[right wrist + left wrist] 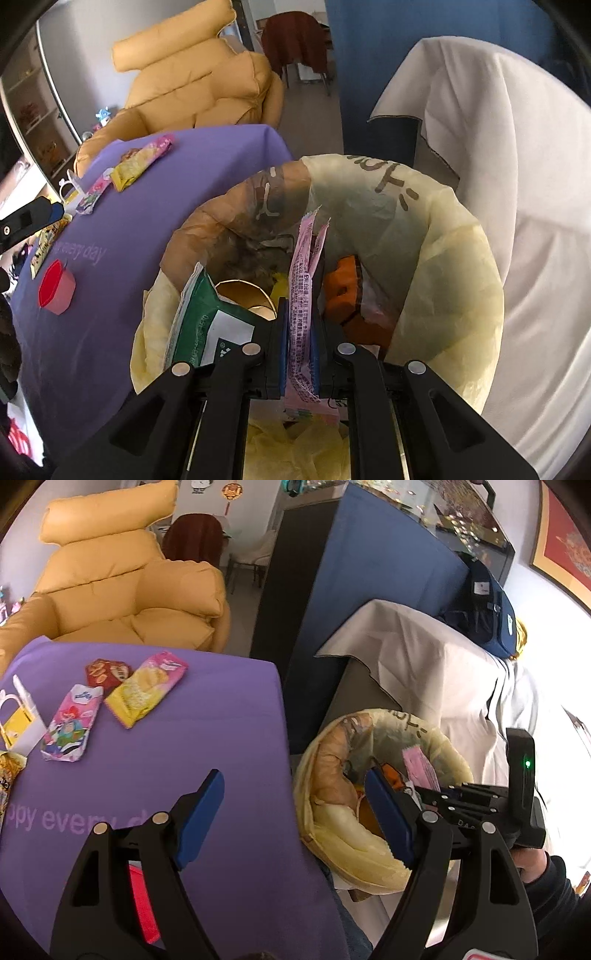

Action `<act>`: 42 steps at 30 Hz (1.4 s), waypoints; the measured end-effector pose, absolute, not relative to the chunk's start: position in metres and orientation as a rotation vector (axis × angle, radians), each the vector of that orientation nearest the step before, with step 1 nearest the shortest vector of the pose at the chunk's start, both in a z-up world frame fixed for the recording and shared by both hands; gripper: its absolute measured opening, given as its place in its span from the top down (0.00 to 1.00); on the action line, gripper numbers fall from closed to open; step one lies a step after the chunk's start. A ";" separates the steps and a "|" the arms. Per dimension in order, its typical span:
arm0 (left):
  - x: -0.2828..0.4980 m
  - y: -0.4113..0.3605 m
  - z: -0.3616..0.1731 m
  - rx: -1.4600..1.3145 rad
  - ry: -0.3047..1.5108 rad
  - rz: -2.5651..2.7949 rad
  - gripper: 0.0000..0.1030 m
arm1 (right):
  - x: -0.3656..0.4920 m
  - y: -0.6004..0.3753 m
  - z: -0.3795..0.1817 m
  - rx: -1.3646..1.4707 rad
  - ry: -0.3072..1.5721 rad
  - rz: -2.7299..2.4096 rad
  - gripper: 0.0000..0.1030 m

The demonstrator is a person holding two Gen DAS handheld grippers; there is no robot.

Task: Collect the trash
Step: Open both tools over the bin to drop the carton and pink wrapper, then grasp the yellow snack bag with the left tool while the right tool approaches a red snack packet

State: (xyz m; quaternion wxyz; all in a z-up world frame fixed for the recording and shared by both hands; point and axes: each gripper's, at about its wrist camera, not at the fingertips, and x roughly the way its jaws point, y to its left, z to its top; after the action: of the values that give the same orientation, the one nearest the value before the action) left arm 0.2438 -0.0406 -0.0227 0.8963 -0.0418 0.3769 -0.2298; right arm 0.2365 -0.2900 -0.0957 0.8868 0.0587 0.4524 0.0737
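Right gripper (pixel 298 332), lower centre of the right wrist view: jaws pressed on a thin pink printed wrapper (pixel 305 280), held upright over the round bin lined with a yellow plastic bag (pixel 461 266), apparently positioned for release into it. Left gripper (pixel 295 812), lower centre of its view: jaws spread wide, holding nothing. On the purple tablecloth (pixel 207 746), upper left, 3 snack packets (pixel 110 698) remain uncollected.

The pink wrapper (pixel 303 295) hides the bin's (pixel 458 258) depths; the red cup (pixel 142 904) sits behind the left tool (pixel 295 823).
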 end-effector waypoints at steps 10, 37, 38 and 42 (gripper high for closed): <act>0.238 -0.024 -0.021 -0.086 0.762 -0.435 0.28 | 0.226 -0.300 -0.078 0.177 0.911 0.139 0.63; 0.243 0.177 -0.042 -0.104 0.763 -0.142 0.26 | 0.249 -0.123 -0.039 -0.085 0.838 0.369 0.45; 0.245 0.188 -0.044 -0.101 0.768 -0.131 0.24 | 0.252 -0.119 -0.041 -0.082 0.843 0.374 0.45; 0.259 0.231 -0.057 -0.113 0.816 -0.096 0.22 | 0.277 -0.098 -0.055 -0.038 0.901 0.419 0.45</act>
State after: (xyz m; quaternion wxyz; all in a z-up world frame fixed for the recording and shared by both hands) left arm 0.2593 0.2310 -0.0568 0.9152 -0.0548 0.3965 -0.0465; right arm 0.2772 -0.0983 -0.0550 0.8790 -0.0180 0.4320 0.2010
